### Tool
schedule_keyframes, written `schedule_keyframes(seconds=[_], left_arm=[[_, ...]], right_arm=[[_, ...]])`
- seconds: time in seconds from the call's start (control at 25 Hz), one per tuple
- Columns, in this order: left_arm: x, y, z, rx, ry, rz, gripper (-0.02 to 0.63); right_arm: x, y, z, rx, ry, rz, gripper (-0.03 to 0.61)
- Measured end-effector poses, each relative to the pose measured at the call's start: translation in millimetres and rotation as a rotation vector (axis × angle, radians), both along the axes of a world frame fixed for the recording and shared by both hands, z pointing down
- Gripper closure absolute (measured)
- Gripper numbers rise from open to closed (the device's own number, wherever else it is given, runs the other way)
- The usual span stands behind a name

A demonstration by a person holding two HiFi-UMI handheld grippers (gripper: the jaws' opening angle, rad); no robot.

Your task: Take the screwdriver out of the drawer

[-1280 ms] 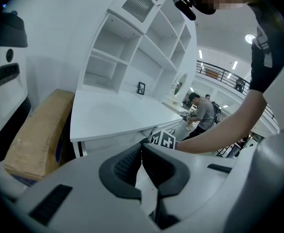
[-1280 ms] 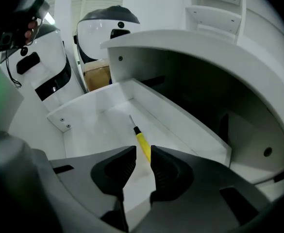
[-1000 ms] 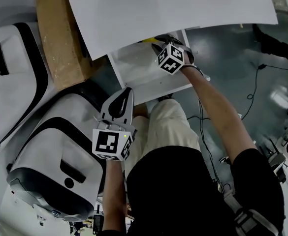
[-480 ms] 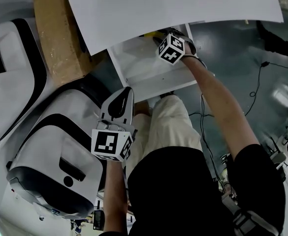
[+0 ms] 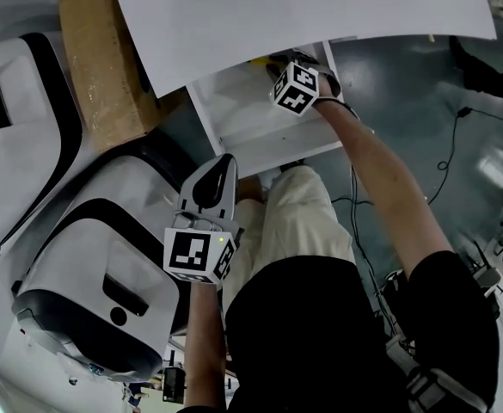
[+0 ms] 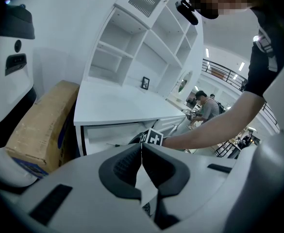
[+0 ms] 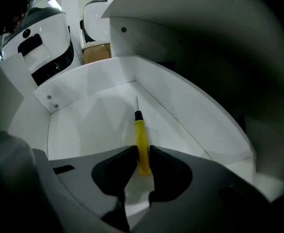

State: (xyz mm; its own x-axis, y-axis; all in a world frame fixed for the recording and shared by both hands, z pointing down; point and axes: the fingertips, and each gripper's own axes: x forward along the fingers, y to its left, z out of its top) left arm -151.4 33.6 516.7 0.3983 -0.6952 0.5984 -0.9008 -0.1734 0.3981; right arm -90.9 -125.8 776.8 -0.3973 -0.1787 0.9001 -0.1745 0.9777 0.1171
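The yellow-handled screwdriver (image 7: pixel 141 144) lies in the open white drawer (image 7: pixel 93 125), its thin shaft pointing toward the back corner. My right gripper (image 7: pixel 142 152) points steeply down into the drawer, and its jaws are closing with the handle between them, the dark pads touching both sides. In the head view the right gripper (image 5: pixel 284 69) reaches under the white desk top (image 5: pixel 303 7), where a bit of the yellow screwdriver (image 5: pixel 260 59) shows. My left gripper (image 5: pixel 217 166) hangs shut and empty in front of the drawer (image 5: pixel 260 136), above the person's knee. In its own view the left gripper (image 6: pixel 142 152) has its pads pressed together.
A cardboard box (image 5: pixel 105 67) stands left of the drawer, beside the desk. Large white-and-black machine housings (image 5: pixel 88 274) fill the left side. Cables (image 5: pixel 444 162) trail over the grey floor at right. White shelves (image 6: pixel 142 42) rise above the desk, and people stand far behind.
The right gripper has sunk a little deeper into the drawer, under the desk top. The left gripper has stayed where it was.
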Motion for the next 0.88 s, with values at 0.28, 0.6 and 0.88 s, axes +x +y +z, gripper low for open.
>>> schedule_keyframes(seconds=[0.28, 0.6, 0.88], left_arm=[[2.2, 0.0, -3.6, 0.005, 0.000, -0.004, 0.589], [1.5, 2.9, -9.4, 0.014, 0.002, -0.009, 0.589], [4.2, 8.1, -20.6, 0.020, 0.002, -0.010, 0.589]], right_arm=[[1.9, 9.0, -0.2, -0.001, 0.024, -0.040, 0.491], [5.6, 19.0, -12.2, -0.018, 0.030, -0.055, 0.492], [8.2, 40.7, -47.0, -0.063, 0.017, -0.103, 0.493]])
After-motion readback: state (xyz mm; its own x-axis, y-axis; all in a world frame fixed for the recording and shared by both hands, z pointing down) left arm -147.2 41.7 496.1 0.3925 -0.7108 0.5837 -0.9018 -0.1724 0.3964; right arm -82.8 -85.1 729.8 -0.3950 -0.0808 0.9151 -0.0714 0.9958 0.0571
